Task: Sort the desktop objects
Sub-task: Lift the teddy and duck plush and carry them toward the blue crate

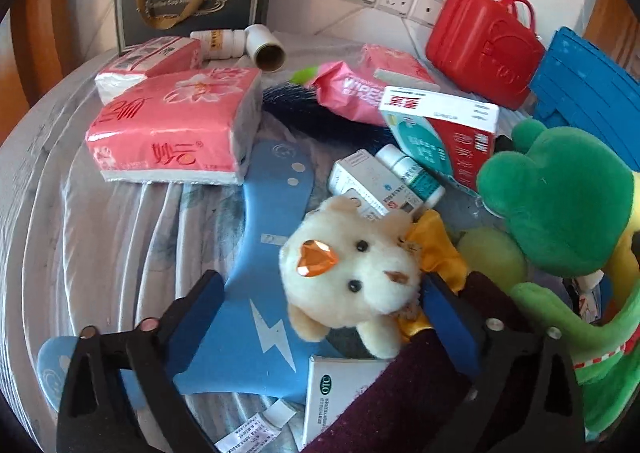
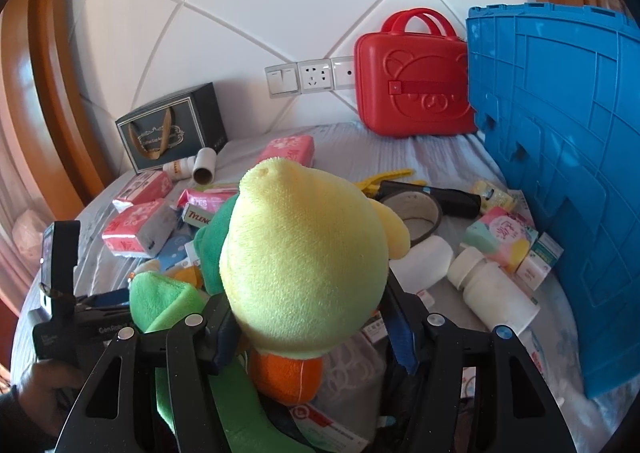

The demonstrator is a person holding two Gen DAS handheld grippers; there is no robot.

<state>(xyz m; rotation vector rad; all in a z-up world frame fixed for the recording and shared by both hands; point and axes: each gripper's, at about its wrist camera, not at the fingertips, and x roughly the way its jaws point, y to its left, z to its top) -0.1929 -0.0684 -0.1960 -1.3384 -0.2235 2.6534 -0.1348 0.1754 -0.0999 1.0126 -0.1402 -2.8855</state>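
A cream teddy bear with an orange heart gem lies on a blue foam board, its body on a dark maroon cloth. My left gripper is open around the bear's head. The left pad stands well clear of it, and the right one is near the yellow bow. My right gripper is shut on a green-and-yellow plush toy, whose yellow head fills the middle of the right wrist view. The same toy's green part sits just right of the bear.
Pink tissue packs, medicine boxes and white bottles litter the grey cloth. A blue crate stands at the right, a red case and a dark gift bag at the wall. A hand shows at lower left.
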